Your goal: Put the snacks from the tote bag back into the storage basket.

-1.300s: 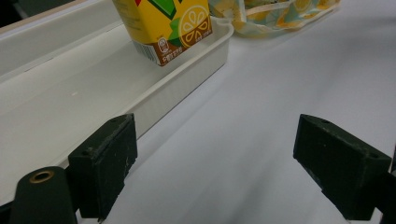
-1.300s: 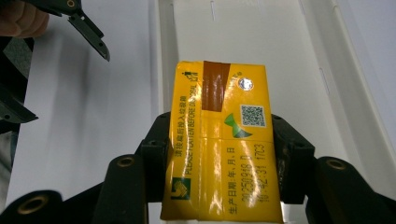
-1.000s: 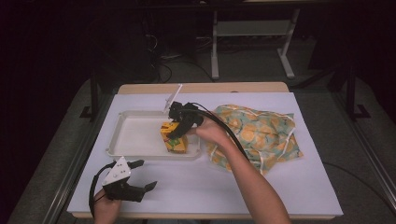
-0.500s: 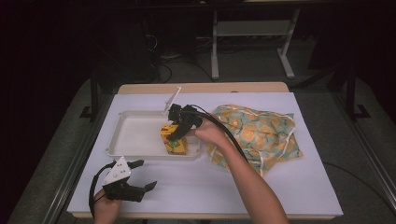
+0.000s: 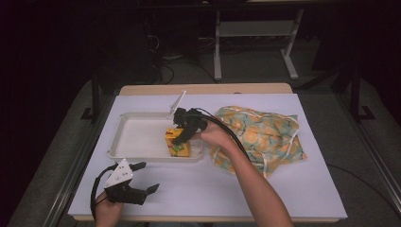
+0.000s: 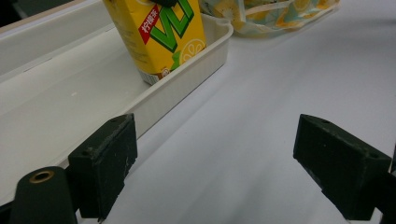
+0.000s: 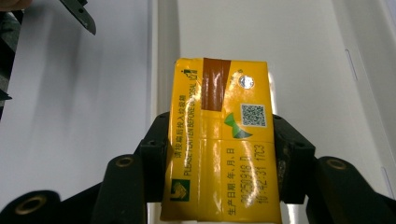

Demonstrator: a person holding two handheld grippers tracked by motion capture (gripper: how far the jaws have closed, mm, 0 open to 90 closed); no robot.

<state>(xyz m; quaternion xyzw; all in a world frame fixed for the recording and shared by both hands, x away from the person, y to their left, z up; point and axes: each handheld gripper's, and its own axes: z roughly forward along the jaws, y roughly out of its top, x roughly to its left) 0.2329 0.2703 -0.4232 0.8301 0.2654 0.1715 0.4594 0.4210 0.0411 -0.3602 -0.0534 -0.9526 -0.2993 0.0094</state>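
The yellow lemon tea carton point(image 7: 222, 140) is clamped between the jaws of the right gripper point(image 5: 182, 133), one pad on each narrow side, so the printed top with its foil straw hole faces the right gripper view. The grip from above leaves the base free to meet the floor of the white tray point(image 5: 137, 137). The carton is seen upright in the tray's near right corner, just inside the wall; in the left gripper view its base point(image 6: 156, 77) looks seated on the tray floor or very close to it, which cannot be told for sure. Placement into the tray is judged nearly done, with release left to do.

The left gripper point(image 5: 142, 182) is held low over the white table cover point(image 5: 307, 189), near the front edge and well apart from the tray, jaws spread wide with nothing between them; it is kept clear of the working hand. The orange-patterned drawstring bag point(image 5: 262, 137) lies slack to the right of the tray, just beside the right forearm point(image 5: 250, 184), likely the source of the items.
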